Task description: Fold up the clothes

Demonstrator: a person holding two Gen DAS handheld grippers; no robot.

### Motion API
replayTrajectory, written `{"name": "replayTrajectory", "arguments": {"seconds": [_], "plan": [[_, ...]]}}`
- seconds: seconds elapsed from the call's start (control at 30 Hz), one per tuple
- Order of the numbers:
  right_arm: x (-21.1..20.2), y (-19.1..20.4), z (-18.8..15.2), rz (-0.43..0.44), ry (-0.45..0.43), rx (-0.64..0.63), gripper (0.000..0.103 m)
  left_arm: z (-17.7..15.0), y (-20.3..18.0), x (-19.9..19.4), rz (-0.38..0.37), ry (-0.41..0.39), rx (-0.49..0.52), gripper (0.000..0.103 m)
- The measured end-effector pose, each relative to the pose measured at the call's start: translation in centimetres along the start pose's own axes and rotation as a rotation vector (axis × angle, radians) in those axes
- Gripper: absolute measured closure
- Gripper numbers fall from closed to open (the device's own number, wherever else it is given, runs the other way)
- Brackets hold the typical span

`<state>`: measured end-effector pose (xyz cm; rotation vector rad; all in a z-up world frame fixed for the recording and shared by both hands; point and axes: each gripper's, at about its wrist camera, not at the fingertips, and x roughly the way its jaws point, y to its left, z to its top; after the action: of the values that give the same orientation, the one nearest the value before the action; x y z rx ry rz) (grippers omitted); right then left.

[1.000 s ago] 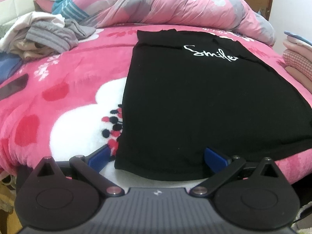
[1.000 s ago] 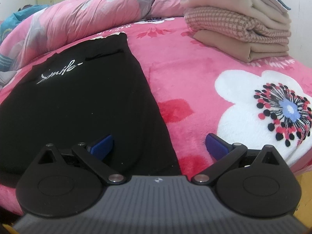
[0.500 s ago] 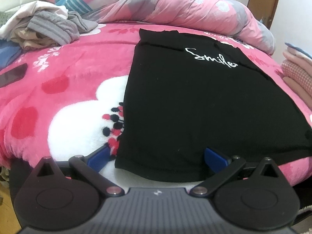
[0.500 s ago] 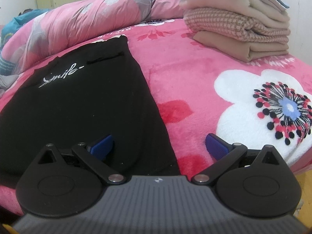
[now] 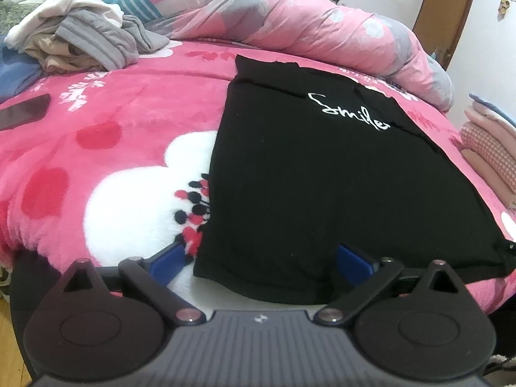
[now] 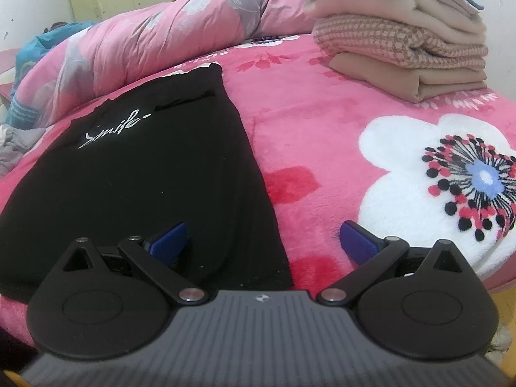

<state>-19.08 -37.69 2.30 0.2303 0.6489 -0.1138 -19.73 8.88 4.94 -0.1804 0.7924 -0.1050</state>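
While the black shirt (image 5: 322, 177) is lying flat on the pink blanket (image 5: 129, 122), left gripper (image 5: 261, 259) is closing wide jaws around its near-left hem corner, right gripper (image 6: 262, 238) straddling the near-right corner, spread open; likely lifting the hem for a fold.

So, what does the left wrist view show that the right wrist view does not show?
Only the left wrist view: a crumpled clothes pile and a dark flat object, plus the left gripper, its jaws closing over the hem. Only the right wrist view: the right gripper, open, and the white flower with a blue centre. Both: the black shirt, pink blanket, rolled quilt and folded stack.
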Motion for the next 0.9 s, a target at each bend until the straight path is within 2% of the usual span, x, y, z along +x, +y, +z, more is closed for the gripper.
{"name": "replayTrajectory", "arguments": {"seconds": [0.17, 0.27, 0.33, 0.43, 0.53, 0.6, 0.73, 0.8, 0.9], "plan": [[-0.4, -0.1, 0.0, 0.012, -0.006, 0.008, 0.001, 0.1, 0.3, -0.6, -0.011, -0.024, 0.004, 0.016], [-1.3, -1.1, 0.2, 0.057, -0.050, 0.064, 0.001, 0.0, 0.9, -0.9, -0.030, -0.034, -0.012, 0.024], [-2.1, -2.0, 0.5, 0.097, -0.090, 0.107, 0.001, 0.0, 1.4, -1.0, -0.033, -0.036, -0.030, 0.036], [-2.7, -3.6, 1.0, 0.157, -0.121, 0.181, 0.003, -0.1, 2.0, -1.3, -0.037, -0.046, -0.038, 0.047], [-2.7, -4.9, 1.5, 0.216, -0.122, 0.253, 0.016, -0.1, 2.3, -1.4, -0.039, -0.051, -0.035, 0.056], [-2.4, -5.0, 1.7, 0.221, -0.114, 0.270, 0.031, -0.1, 2.4, -1.4, -0.045, -0.051, -0.033, 0.062], [-2.1, -4.8, 1.7, 0.212, -0.085, 0.273, 0.049, -0.1, 2.7, -1.6, -0.045, -0.065, -0.036, 0.076], [-2.0, -4.2, 2.0, 0.202, -0.079, 0.239, 0.064, 0.2, 2.6, -1.9, -0.048, -0.088, -0.022, 0.076], [-1.6, -2.8, 2.9, 0.180, -0.069, 0.149, 0.074, 0.9, 1.2, -1.7, -0.047, -0.126, 0.045, 0.076]]}}
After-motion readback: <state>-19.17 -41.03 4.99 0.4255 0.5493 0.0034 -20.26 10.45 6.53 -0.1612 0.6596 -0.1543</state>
